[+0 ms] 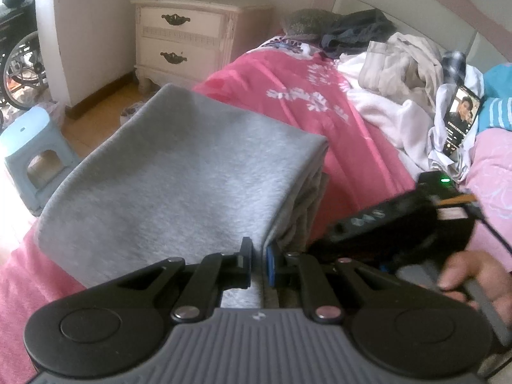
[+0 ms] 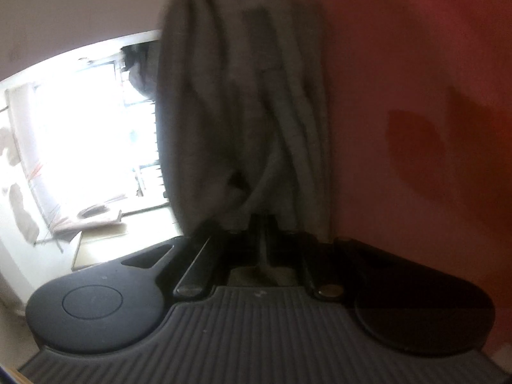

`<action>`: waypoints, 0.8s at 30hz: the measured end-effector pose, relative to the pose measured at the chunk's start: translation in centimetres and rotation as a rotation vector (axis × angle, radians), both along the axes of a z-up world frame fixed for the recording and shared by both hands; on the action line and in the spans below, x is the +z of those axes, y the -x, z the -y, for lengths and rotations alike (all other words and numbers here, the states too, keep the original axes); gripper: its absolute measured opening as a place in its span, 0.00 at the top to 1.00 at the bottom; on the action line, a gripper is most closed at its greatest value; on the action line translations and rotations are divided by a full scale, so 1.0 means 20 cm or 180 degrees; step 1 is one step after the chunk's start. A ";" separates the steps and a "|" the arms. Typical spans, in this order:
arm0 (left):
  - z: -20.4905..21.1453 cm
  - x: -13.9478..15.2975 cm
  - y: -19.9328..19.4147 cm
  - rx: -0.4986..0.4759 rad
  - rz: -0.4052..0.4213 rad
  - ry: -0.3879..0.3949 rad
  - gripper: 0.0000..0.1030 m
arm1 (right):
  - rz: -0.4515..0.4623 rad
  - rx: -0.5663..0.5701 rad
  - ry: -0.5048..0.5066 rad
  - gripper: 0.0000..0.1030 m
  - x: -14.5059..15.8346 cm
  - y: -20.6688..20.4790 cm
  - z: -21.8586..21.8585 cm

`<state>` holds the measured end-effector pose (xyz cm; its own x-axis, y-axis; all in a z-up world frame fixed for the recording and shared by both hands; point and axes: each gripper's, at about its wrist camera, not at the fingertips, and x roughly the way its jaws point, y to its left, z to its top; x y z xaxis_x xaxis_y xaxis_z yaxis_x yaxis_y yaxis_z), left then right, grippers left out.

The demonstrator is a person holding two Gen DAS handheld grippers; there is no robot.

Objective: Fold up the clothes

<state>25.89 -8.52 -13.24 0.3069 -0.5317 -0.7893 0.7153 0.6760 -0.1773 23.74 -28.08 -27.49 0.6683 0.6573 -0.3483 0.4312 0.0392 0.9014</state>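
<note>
A folded grey garment [image 1: 179, 172] lies on the pink bedcover [image 1: 352, 147], its stacked layers showing along the right edge. My left gripper [image 1: 258, 264] is shut on the garment's near right corner, with cloth pinched between the black and blue pads. In the right wrist view, which is rolled sideways and blurred, the grey garment [image 2: 243, 102] fills the middle and my right gripper [image 2: 263, 233] is shut on its layered edge. The right gripper's black body [image 1: 400, 220], held by a hand [image 1: 473, 275], reaches the same edge from the right.
A pile of unfolded clothes [image 1: 396, 60] and a lit phone [image 1: 460, 121] lie at the far right of the bed. A cream nightstand [image 1: 182, 35] stands beyond the bed, a pale blue stool [image 1: 32, 153] on the floor at left. A bright window [image 2: 80, 134] shows in the right wrist view.
</note>
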 end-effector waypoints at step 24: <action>0.07 -0.12 -0.02 -0.0182 -0.0104 -0.0177 0.87 | -0.0171 -0.1552 -0.0640 0.94 -0.01 0.08 0.15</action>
